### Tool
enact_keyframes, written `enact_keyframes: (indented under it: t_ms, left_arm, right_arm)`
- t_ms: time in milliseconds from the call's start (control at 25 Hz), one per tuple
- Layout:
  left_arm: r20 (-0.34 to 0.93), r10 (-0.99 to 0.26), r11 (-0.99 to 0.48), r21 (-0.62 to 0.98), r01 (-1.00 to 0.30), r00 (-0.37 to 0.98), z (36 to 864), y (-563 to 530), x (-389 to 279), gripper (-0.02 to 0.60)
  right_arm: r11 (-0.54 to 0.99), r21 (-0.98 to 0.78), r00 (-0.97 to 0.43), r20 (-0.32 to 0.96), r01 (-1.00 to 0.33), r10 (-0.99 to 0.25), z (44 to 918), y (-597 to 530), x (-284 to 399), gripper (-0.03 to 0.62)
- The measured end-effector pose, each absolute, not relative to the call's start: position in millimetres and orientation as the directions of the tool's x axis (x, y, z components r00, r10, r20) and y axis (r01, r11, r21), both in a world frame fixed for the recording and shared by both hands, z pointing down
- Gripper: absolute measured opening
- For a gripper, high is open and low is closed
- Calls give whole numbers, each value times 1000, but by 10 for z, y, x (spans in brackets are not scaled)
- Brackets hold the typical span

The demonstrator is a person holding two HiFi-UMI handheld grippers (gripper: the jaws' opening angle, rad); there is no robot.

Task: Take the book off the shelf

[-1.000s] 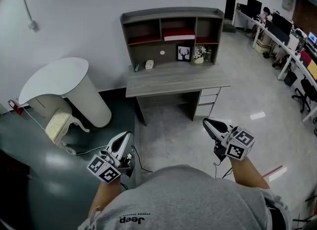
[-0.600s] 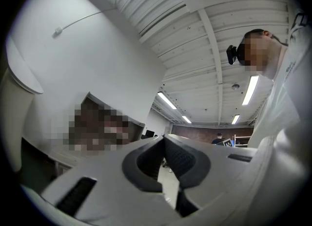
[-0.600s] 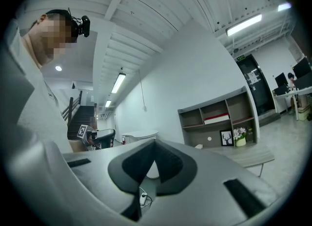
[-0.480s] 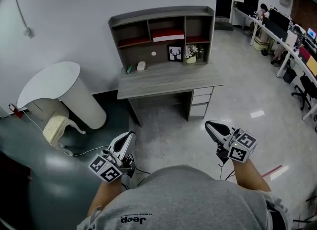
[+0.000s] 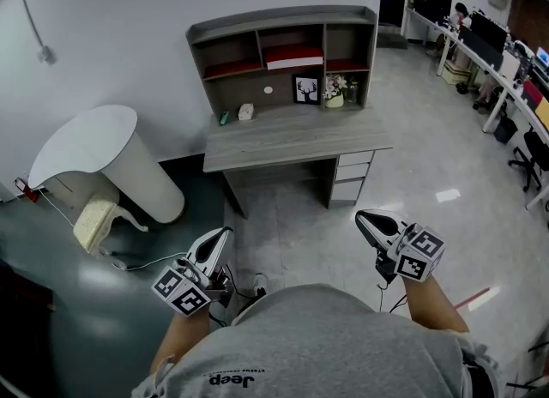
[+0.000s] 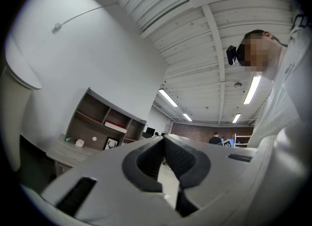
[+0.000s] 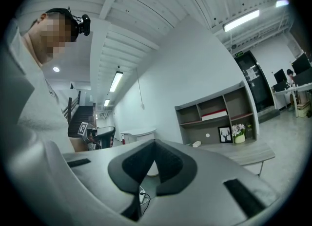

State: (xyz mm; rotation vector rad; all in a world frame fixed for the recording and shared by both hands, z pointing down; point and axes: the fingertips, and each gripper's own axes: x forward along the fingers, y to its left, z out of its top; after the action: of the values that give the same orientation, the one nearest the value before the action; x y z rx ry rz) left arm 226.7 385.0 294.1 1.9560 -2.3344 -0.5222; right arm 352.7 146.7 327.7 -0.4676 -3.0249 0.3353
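Note:
A red and white book (image 5: 293, 56) lies flat in the middle cubby of the grey shelf unit (image 5: 283, 19) on a wooden desk (image 5: 296, 137); it also shows as the book (image 7: 214, 115) in the right gripper view and the book (image 6: 115, 125) in the left gripper view. My left gripper (image 5: 225, 233) is shut and empty, held low near my body, far from the desk. My right gripper (image 5: 360, 215) is likewise shut with nothing in it, level with the left one. In both gripper views the jaw tips meet, left gripper (image 6: 163, 137) and right gripper (image 7: 155, 142).
On the desk stand a framed deer picture (image 5: 306, 89), a flower pot (image 5: 334, 94) and small items. A white round-topped table (image 5: 94, 143) and a cream stool (image 5: 101, 216) stand at left. Cables (image 5: 232, 280) lie on the floor by my feet. Office desks (image 5: 506, 87) line the right side.
The view has shifted slightly, so the desk sits a little further right and nearer the top of the frame. A shoe now shows by the cables. Both grippers hold the same pose.

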Motion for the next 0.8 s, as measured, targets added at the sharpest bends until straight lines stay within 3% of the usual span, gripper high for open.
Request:
enact_keyframes:
  t_ms: [320, 800]
  left_arm:
    - [-187, -969, 96, 312, -945, -160, 3152, 3745, 1356, 15]
    - [-183, -981, 13, 276, -961, -66, 3011, 3589, -987, 15]
  right_arm:
    - [942, -212, -959, 57, 261, 279, 3419, 1426, 2684, 2]
    - [952, -214, -973, 27, 217, 228, 3309, 1453, 318, 2]
